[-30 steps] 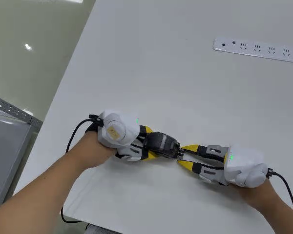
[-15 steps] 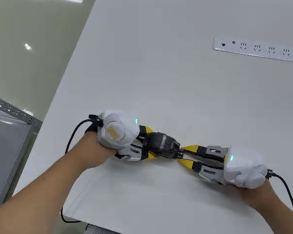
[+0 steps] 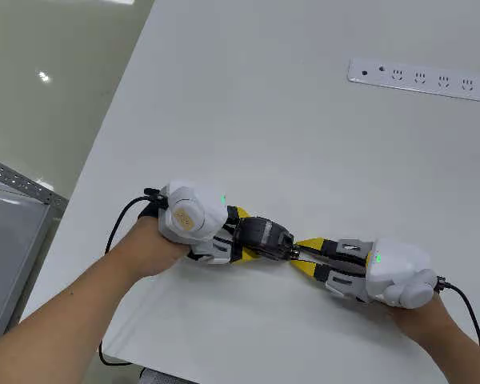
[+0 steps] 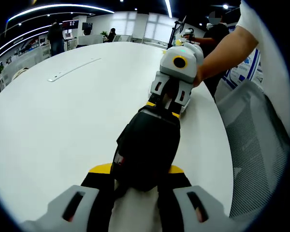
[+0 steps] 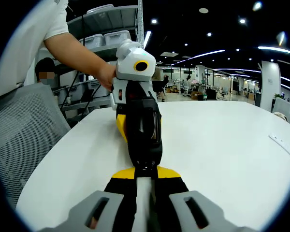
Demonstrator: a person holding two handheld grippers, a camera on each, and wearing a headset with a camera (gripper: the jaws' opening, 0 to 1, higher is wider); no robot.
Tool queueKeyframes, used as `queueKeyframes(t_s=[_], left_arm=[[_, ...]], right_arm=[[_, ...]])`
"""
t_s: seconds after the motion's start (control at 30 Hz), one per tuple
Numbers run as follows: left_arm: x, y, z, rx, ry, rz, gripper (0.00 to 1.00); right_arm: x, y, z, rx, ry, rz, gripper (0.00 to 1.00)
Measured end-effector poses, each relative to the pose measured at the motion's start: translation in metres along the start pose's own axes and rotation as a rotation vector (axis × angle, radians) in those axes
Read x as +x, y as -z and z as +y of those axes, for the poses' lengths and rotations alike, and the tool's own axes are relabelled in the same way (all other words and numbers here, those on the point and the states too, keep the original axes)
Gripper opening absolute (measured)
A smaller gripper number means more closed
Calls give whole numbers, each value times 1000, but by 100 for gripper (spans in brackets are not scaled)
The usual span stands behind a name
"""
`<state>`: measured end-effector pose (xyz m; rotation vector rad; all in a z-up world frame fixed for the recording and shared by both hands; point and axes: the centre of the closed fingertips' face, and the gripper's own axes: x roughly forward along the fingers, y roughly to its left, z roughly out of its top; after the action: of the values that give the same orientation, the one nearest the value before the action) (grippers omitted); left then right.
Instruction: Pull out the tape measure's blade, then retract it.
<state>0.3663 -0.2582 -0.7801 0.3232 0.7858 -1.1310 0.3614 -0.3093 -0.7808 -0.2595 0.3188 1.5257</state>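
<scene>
Across a white office table (image 3: 304,120) — left tool (image 4: 137,170) clamps the tape measure (image 4: 147,140), right tool (image 5: 146,174) pinches its mouth.

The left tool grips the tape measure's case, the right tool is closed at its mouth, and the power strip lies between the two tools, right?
Not quite. The head view shows the power strip far off toward the far right of the table, not between them. The left tool does grip the tape measure's case, and the right tool is closed at its mouth.
</scene>
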Motion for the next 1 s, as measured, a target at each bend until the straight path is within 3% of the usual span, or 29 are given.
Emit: queueKeyframes(t_s=[1.0], left_arm=[[-1,1,0,34,-2,2,30]], right_arm=[[-3,0,1,30,-19,2,10]])
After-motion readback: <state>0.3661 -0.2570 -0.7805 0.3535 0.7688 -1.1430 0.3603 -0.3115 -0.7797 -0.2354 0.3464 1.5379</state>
